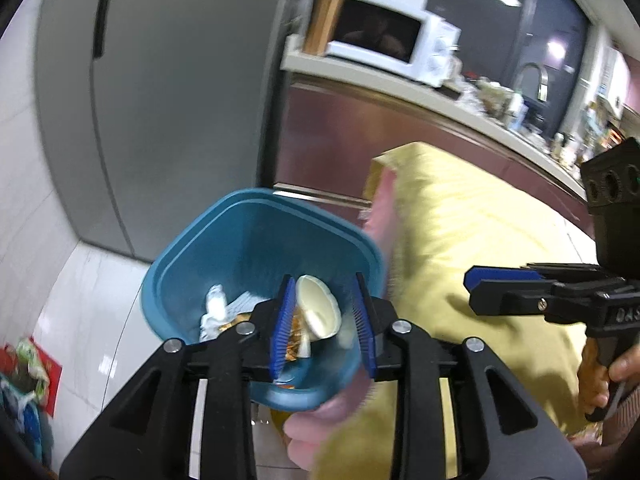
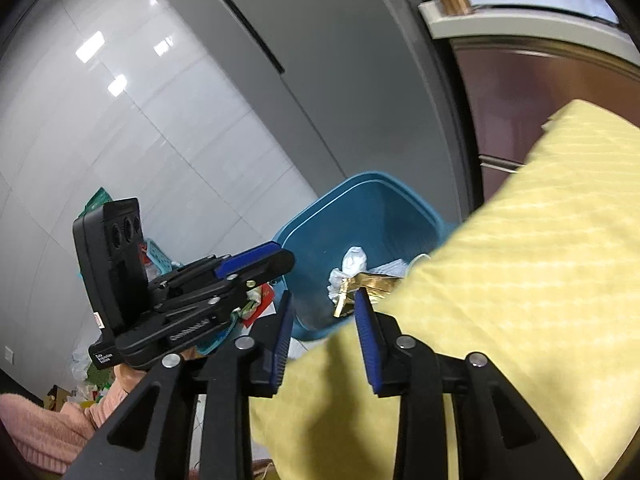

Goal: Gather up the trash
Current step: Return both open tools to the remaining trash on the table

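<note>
The left wrist camera looks forward and down between its fingers, close above the blue bin [image 1: 240, 248], with the yellow cloth [image 1: 460, 240] to the right. The right wrist camera faces the same bin [image 2: 372, 208] from farther right, over the cloth [image 2: 520, 280]. Both share the grey fridge [image 1: 180, 80].

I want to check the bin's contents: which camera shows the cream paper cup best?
The left wrist view: the cream cup lies open-mouthed in the blue bin. In the right wrist view only its rim edge peeks past the yellow tablecloth.

Black-framed fingers [image 1: 280, 320] with ribbed blue pads, silver screws, seemingly pink sleeve [image 2: 36, 436].
</note>
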Demonstrator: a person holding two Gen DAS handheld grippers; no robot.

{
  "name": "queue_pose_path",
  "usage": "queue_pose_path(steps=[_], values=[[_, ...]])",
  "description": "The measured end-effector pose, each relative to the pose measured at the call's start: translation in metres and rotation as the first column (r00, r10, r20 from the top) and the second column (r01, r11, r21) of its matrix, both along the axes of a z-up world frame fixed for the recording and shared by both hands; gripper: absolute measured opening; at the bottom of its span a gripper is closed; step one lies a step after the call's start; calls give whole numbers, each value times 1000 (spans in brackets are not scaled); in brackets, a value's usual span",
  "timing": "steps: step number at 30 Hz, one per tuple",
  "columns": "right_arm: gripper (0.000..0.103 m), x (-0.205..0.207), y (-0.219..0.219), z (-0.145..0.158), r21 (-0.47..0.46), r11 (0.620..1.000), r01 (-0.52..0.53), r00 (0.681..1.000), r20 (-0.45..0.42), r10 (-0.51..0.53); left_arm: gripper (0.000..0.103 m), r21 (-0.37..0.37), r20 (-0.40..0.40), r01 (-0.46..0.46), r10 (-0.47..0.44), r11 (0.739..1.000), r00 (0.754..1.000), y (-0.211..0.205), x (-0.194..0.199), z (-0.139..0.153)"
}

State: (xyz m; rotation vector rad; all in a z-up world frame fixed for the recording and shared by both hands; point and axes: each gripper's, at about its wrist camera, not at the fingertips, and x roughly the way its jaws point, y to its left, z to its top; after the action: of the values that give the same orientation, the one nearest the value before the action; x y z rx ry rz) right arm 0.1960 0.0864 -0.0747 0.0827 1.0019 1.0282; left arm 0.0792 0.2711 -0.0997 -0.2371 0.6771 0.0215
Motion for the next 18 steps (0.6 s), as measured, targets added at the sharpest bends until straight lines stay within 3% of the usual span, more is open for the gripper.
queue_pose_path(steps=[8,14,18], values=[[38,-17,-78,26,20,990,141,986,91,-142,33,-14,39,198,-197,980,980,-68,-6,13],[38,-29,-138,33,10,959,282,950,138,-281,33,-39,39,361,-359,932,932,-134,-1,10],[38,-39,-187,35,-1,909,416,896,174,-409,36,-55,46,468,-466,882,884,-180,7,10]])
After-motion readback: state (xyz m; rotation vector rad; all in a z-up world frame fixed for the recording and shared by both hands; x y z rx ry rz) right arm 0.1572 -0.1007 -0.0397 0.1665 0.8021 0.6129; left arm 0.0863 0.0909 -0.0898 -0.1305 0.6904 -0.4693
